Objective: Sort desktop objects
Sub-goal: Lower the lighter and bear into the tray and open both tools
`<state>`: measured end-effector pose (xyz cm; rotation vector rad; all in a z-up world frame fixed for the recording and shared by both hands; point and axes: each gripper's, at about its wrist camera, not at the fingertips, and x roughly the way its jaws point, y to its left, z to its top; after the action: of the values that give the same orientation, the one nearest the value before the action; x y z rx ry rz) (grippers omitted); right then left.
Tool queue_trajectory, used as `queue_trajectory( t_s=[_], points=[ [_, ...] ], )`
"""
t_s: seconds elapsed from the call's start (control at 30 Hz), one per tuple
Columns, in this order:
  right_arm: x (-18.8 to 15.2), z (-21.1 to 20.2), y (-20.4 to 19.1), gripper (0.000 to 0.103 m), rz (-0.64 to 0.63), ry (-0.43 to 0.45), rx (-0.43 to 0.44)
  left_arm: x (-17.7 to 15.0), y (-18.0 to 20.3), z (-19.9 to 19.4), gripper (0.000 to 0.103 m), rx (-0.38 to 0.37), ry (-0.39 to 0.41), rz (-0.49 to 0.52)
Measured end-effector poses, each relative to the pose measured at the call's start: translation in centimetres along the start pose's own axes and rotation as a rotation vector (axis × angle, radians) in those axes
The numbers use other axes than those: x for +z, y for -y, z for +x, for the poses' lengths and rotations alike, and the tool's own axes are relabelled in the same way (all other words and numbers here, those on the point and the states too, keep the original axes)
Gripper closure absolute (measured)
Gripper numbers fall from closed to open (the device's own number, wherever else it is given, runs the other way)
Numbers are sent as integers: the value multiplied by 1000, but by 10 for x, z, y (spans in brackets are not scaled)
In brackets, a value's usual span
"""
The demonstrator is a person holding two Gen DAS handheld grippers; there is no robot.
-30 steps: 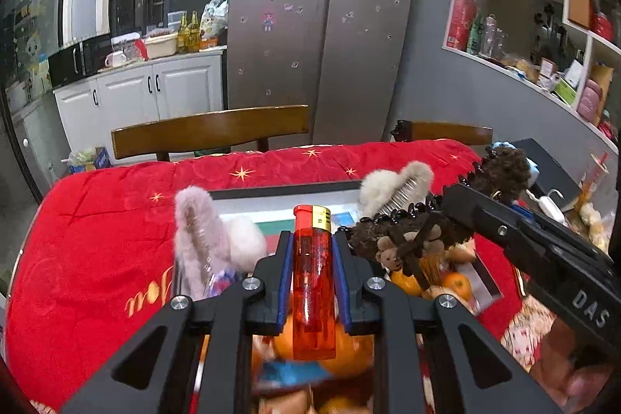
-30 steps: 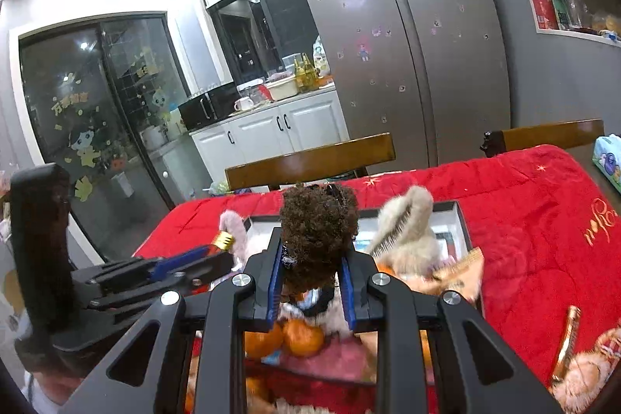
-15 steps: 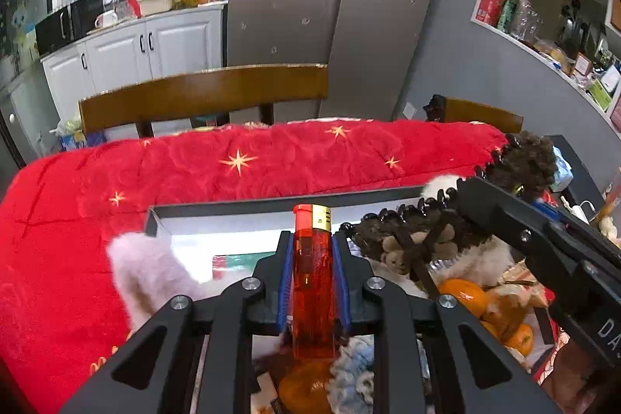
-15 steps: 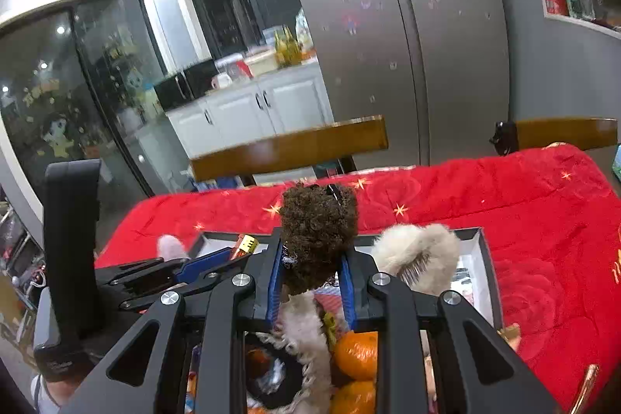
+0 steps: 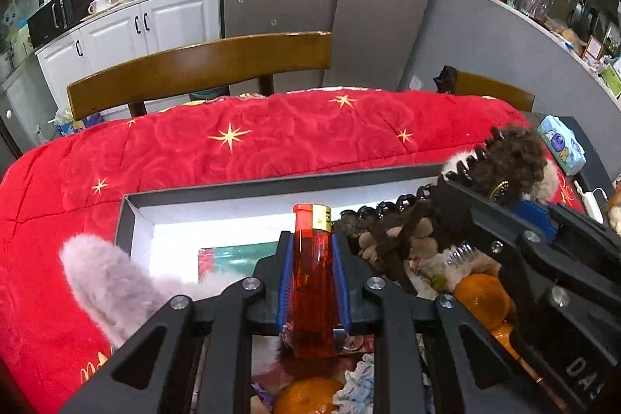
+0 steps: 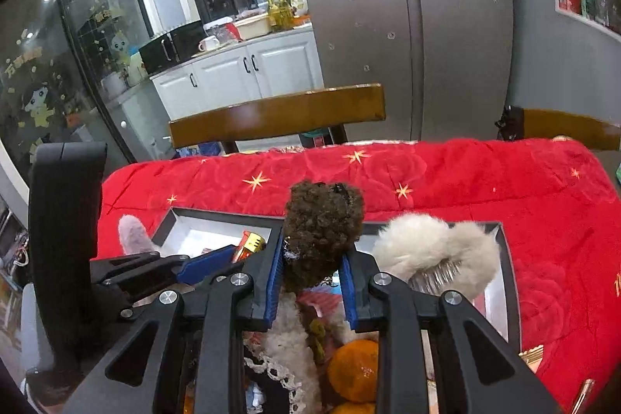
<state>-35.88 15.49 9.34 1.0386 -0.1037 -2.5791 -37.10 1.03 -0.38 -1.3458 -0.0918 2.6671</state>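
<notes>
My left gripper (image 5: 310,251) is shut on an orange-red lighter (image 5: 312,270) with a gold band, held upright over the near part of a dark-rimmed, white-lined box (image 5: 271,185). My right gripper (image 6: 316,247) is shut on a dark brown curly hair clip (image 6: 324,220) over the same box (image 6: 217,216). In the left wrist view the right gripper (image 5: 485,189) comes in from the right with the brown clip (image 5: 512,158). In the right wrist view the left gripper (image 6: 229,255) and the lighter tip (image 6: 250,243) sit at the left.
The box lies on a red quilt (image 5: 233,142) with gold stars. A pink-grey furry clip (image 5: 104,278), a white fluffy comb clip (image 6: 431,251), a black claw clip with bears (image 5: 396,231) and tangerines (image 6: 353,367) crowd it. A wooden chair (image 5: 202,68) stands behind.
Both grippers have moved forward and dipped toward the box, which now fills more of each view. The lighter and the brown clip stay gripped as before.
</notes>
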Motion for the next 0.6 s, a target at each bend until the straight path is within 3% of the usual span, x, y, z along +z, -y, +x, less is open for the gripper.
queue_trajectory(
  t_s=[0.27,0.6],
  points=[
    [-5,11,28,75,132,-51,49,-1,-1,2,83,-8,-4,-14],
    [-7,8,22,74,100,-27,29,-2,-2,1,83,-2,-1,-15]
  ],
)
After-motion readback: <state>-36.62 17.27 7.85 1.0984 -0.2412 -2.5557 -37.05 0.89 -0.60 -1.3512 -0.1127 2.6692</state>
